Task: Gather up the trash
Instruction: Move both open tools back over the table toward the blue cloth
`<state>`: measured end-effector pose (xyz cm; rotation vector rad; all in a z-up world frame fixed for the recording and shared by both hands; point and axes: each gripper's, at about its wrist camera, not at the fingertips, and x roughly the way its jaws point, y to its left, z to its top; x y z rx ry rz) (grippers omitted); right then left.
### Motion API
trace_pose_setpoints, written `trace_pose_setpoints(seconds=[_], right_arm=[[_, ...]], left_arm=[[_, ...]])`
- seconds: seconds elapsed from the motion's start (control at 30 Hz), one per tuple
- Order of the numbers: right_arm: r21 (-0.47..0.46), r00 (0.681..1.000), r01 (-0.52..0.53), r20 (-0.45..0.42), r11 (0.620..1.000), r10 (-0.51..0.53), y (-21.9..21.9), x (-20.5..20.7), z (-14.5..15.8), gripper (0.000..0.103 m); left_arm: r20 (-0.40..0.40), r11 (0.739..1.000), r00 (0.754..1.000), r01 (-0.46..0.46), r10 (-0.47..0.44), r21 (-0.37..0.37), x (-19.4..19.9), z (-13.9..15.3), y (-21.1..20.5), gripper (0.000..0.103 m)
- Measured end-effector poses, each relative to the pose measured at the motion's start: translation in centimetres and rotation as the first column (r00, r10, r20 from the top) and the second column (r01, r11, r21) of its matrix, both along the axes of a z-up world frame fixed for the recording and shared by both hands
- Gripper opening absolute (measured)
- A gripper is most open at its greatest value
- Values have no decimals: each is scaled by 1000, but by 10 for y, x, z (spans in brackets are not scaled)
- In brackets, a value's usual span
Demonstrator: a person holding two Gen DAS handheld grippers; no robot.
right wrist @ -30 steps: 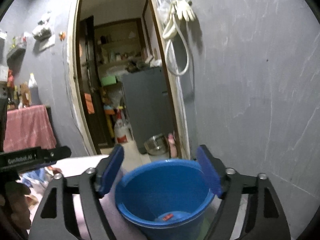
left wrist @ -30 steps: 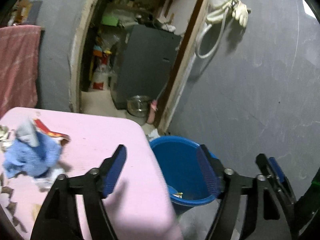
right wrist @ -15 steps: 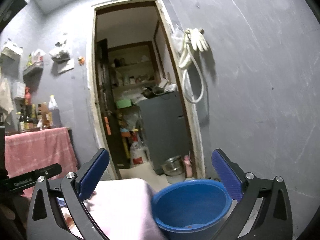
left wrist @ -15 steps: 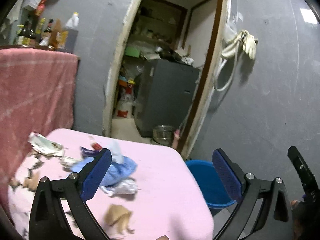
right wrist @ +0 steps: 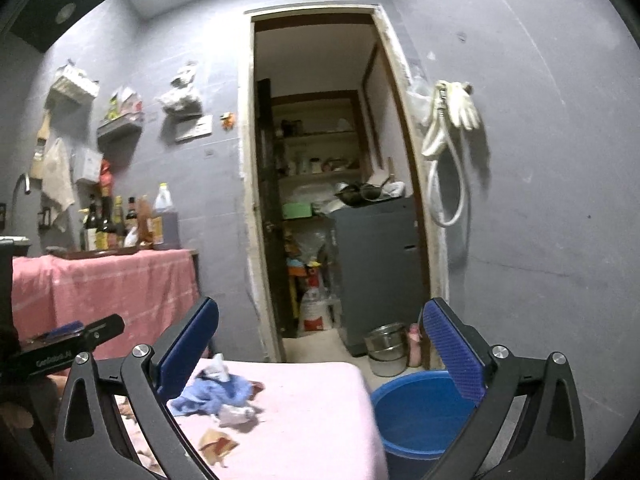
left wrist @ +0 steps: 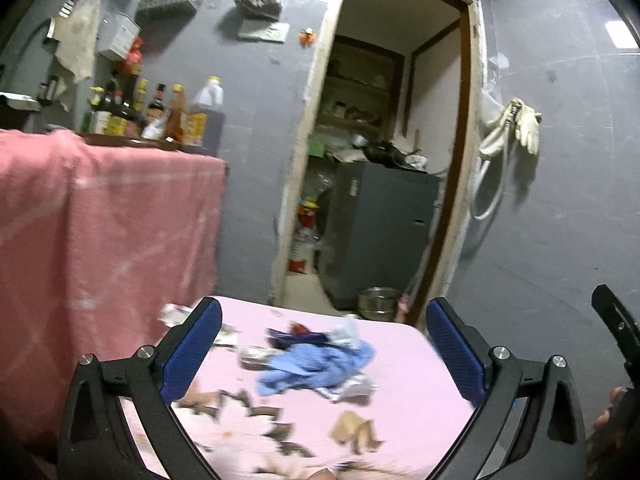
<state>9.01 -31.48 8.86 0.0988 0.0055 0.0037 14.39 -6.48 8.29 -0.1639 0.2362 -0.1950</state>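
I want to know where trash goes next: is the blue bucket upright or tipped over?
Upright. The blue bucket stands on the floor beside the pink table, its open mouth facing up. Its contents cannot be told from here.

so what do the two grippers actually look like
Both match: the left gripper and right gripper have black angular frames with silver bolts, each carrying two fingers faced with textured blue pads. White lettering marks the left gripper's side, seen from the right wrist.
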Motion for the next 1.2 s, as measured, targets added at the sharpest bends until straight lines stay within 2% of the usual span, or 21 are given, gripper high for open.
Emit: trace_pose_setpoints(seconds=[0.2, 0.33, 0.77, 0.9, 1.13, 1.2], right_arm=[[-14, 998, -55, -5, 998, 55, 36, 8, -4, 103], [-31, 995, -91, -44, 995, 90, 59, 18, -15, 103], [-76, 970, -166, -192, 983, 149, 104, 52, -60, 103], [-72, 946, -195, -275, 978, 168, 110, 66, -74, 103], [-44, 877, -208, -451, 977, 166, 109, 93, -101, 103], [-30, 851, -218, -494, 975, 175, 108, 100, -108, 98]], left_arm=[[19, 996, 996, -83, 82, 35, -8, -8, 34, 100], [9, 990, 992, -128, 128, 63, -7, -20, 53, 100], [-95, 983, 981, -160, 168, 87, 19, -71, 91, 100], [-154, 988, 978, -131, 142, 78, 32, -84, 96, 100], [-238, 992, 966, -85, 106, 94, 53, -97, 89, 100], [-265, 994, 960, -65, 87, 91, 58, -99, 86, 100]])
